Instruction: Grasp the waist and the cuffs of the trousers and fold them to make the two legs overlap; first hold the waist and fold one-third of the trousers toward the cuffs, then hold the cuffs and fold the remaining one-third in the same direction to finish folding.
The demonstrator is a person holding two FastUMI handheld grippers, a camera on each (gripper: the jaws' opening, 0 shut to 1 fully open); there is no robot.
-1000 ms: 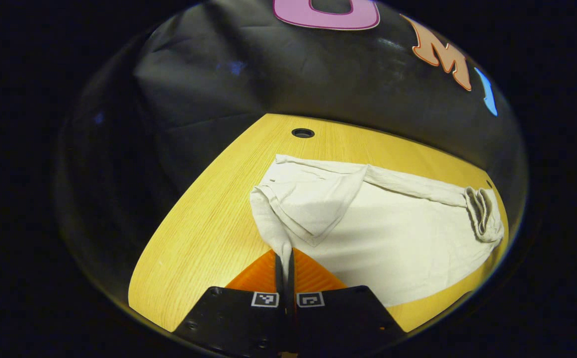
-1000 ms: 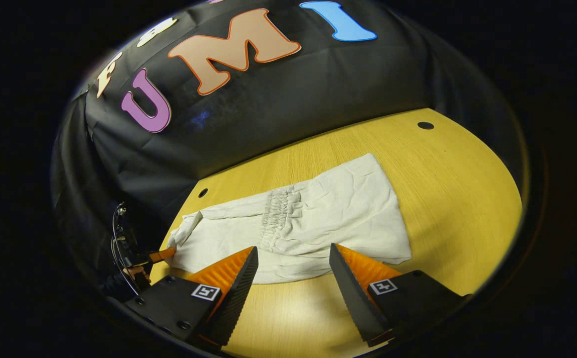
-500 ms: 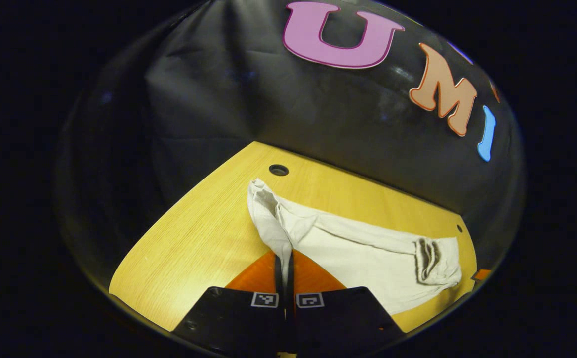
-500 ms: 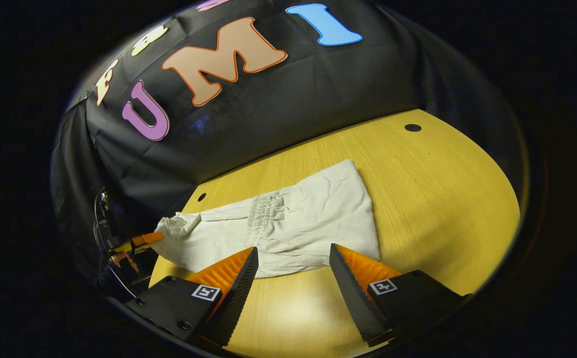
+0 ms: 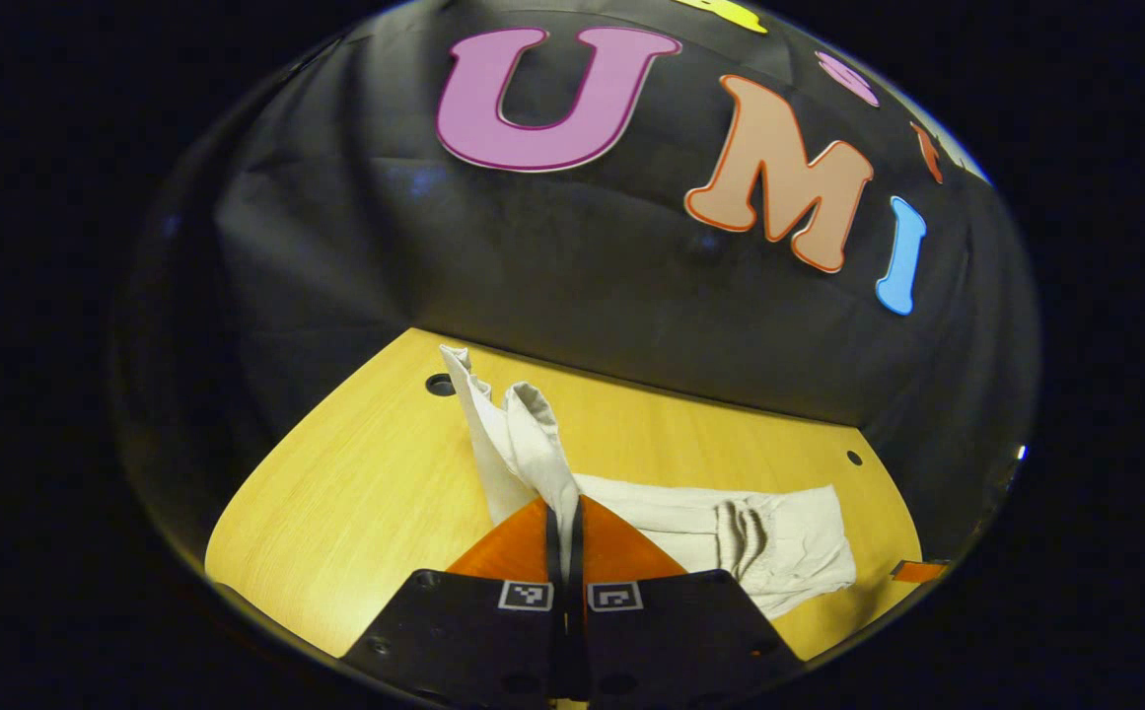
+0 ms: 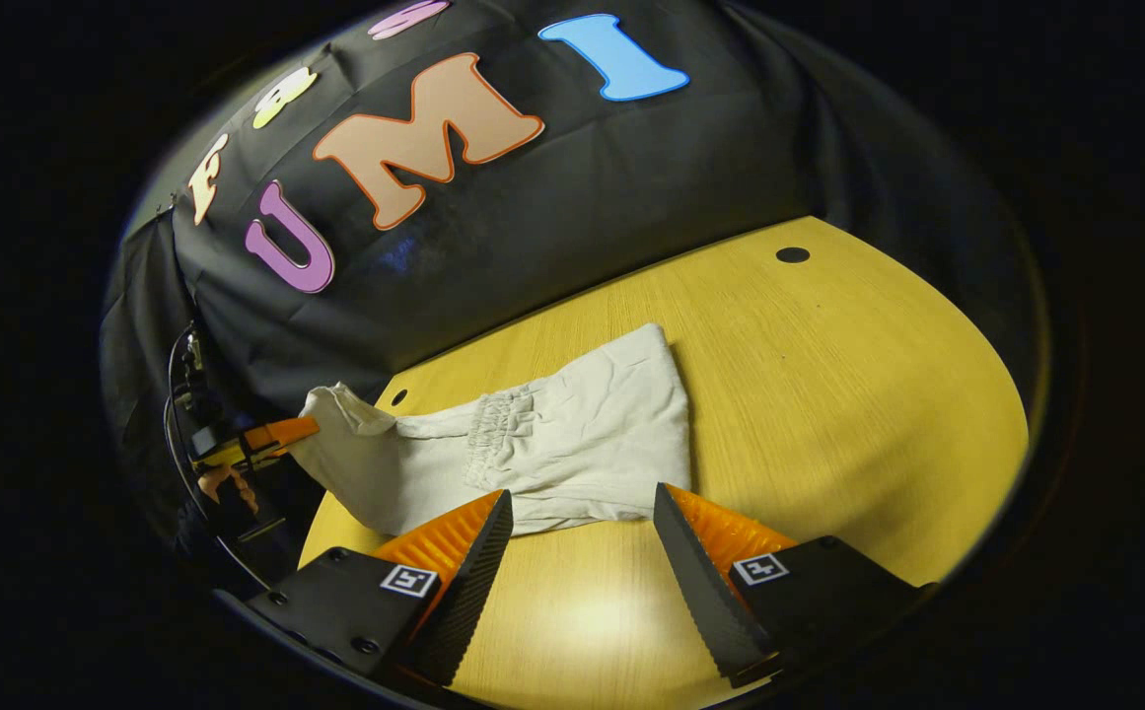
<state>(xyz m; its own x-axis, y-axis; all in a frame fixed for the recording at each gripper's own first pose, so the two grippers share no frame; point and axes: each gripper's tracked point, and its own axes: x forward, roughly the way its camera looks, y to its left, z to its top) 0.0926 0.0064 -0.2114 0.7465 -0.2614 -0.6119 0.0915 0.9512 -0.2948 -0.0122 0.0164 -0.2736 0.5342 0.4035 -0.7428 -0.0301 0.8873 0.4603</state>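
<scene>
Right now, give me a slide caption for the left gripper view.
Left gripper, jaws shut on the trousers' cuff end, lifts it above the wooden table.

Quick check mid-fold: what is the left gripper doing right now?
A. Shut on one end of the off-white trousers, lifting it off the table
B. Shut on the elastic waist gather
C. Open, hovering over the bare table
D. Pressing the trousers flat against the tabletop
A: the left gripper has its jaws closed on one end of the off-white cloth trousers, raised above the yellow wooden table.
</scene>
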